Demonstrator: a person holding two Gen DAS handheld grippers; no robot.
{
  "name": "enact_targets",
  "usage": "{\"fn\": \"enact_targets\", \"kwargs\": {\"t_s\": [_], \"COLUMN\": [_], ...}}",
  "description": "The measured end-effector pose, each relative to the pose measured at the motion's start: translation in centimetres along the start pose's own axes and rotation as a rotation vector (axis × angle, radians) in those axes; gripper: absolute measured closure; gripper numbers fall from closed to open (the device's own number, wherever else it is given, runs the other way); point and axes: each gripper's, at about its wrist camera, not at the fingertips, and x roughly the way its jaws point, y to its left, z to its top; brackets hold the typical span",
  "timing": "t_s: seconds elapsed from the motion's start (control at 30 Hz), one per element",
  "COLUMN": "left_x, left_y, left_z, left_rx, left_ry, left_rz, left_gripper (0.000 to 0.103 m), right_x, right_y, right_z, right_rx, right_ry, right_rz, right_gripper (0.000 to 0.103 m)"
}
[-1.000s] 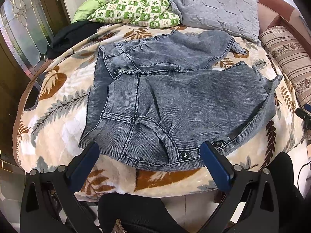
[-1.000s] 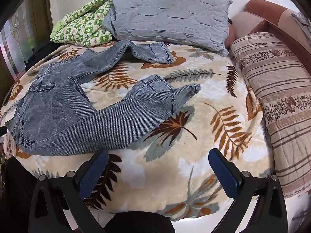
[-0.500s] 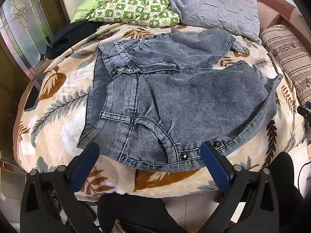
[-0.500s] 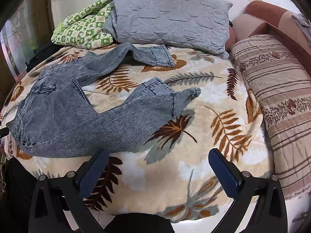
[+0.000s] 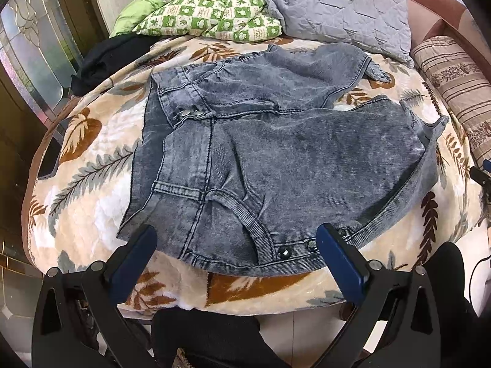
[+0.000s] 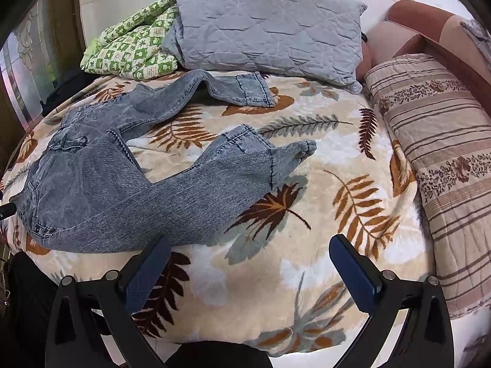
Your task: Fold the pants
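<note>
Grey-blue acid-wash jeans point(image 5: 276, 159) lie spread on a leaf-patterned blanket point(image 5: 92, 168). In the left wrist view the waistband with snap buttons faces me at the near bed edge. My left gripper point(image 5: 239, 239) is open and empty, just in front of the waistband. In the right wrist view the jeans point(image 6: 101, 190) lie at the left with both legs apart; the near leg's cuff point(image 6: 276, 156) is folded back, the far cuff point(image 6: 251, 89) lies by the pillow. My right gripper point(image 6: 248, 251) is open and empty above the blanket point(image 6: 322, 214), its left finger near the near leg.
A grey quilted pillow point(image 6: 267, 24) and a green checked quilt point(image 6: 135, 49) lie at the head of the bed. A striped bolster point(image 6: 445, 159) runs along the right side. A dark cloth point(image 5: 107, 58) sits at the far left. A glass door point(image 5: 33, 49) stands left.
Both grippers have drifted slightly closer to the bed. The jeans have not moved and both grippers stay open.
</note>
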Motion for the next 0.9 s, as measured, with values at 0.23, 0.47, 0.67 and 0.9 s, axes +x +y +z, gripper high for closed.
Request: {"fn": "enact_targets", "kwargs": {"t_s": [0.23, 0.47, 0.67, 0.9], "left_x": [0.1, 0.3, 0.6, 1.4], "left_y": [-0.8, -1.0, -1.0, 2.8], "left_z": [0.4, 0.5, 0.5, 0.9], "left_rx": [0.018, 0.018, 0.011, -0.135], "left_ry": [0.007, 0.014, 0.028, 0.087], "left_rz": [-0.001, -0.001, -0.004, -0.011], "left_gripper": [0.0, 0.0, 0.0, 0.0], "right_x": [0.4, 0.5, 1.1, 3.6], "right_y": [-0.2, -0.6, -1.2, -5.7], "right_z": [-0.2, 0.0, 0.2, 2.5], "right_rx": [0.001, 0.005, 0.029, 0.216], "right_ry": [0.012, 0.011, 0.019, 0.042], "right_rz": [0.006, 0.006, 0.022, 0.065], "right_gripper": [0.0, 0.0, 0.0, 0.0]}}
